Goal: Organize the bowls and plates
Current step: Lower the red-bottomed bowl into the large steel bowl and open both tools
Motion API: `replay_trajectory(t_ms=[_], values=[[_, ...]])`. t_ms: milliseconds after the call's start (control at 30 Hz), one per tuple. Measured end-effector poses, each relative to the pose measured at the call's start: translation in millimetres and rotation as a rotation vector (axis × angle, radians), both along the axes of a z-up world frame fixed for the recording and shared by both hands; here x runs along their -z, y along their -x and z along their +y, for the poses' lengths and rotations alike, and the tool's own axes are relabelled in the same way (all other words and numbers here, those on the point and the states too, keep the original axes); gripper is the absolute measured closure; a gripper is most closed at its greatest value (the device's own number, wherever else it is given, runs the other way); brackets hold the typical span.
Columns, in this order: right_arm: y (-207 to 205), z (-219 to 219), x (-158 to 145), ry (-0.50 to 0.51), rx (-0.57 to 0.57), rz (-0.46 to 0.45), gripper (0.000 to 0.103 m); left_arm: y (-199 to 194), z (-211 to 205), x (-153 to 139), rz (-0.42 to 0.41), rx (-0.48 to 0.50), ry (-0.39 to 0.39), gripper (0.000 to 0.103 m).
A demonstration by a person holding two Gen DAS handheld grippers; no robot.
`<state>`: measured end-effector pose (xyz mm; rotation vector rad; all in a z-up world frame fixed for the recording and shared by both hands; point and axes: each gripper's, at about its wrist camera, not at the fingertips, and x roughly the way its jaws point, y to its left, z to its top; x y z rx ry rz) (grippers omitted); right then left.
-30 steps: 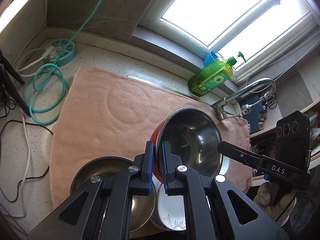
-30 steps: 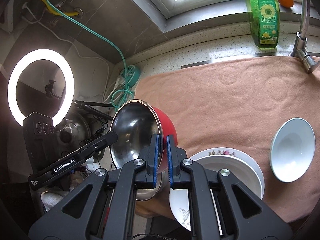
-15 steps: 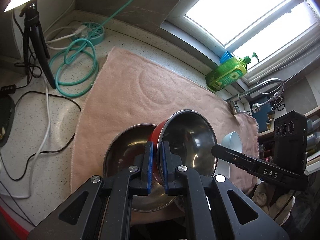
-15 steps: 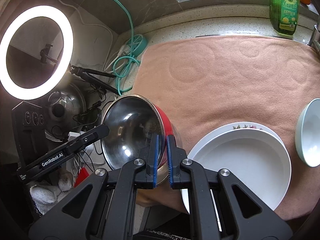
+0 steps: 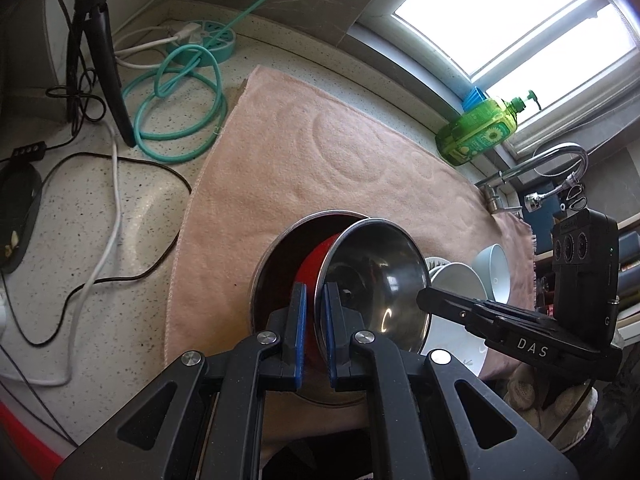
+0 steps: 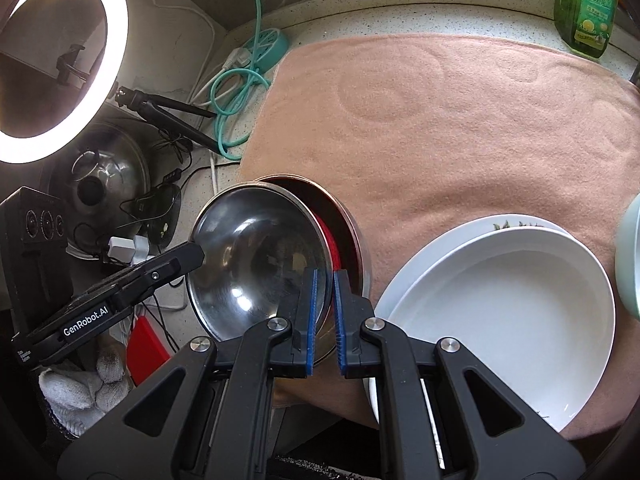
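A steel bowl with a red outside (image 5: 376, 276) (image 6: 256, 264) is held tilted by both grippers, one on each side of its rim. My left gripper (image 5: 313, 300) and my right gripper (image 6: 323, 284) are each shut on that rim. The bowl is partly inside a larger steel bowl (image 5: 280, 264) (image 6: 352, 236) that rests on the pink towel (image 5: 320, 152) (image 6: 460, 112). A white dish stacked on a floral plate (image 6: 504, 300) (image 5: 456, 284) lies to the right, with a pale bowl (image 5: 494, 268) (image 6: 628, 264) beyond it.
A green soap bottle (image 5: 476, 132) (image 6: 586, 8) and a tap (image 5: 532, 164) stand at the back by the window. A teal cable and power strip (image 5: 188, 80) (image 6: 248, 76), a tripod (image 5: 96, 48) and a lit ring light (image 6: 60, 56) are to the left. A pot lid (image 6: 100, 176) lies off the towel.
Both grippers carried the red-sided bowl left and down, from above the white dish into the larger steel bowl. Both grips stayed shut.
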<state>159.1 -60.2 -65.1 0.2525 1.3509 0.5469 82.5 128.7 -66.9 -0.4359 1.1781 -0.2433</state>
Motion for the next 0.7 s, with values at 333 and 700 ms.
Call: replay_trajectory(t_ms=[333,700], values=[[-1,14,6,0.055,-0.021,-0.015,0.095,-2,0,14,0.031,0.032,-0.054,0.096],[0,24,10,0.097,-0.04,-0.017,0.095,-3,0,18,0.044,0.052,-0.076,0.096]])
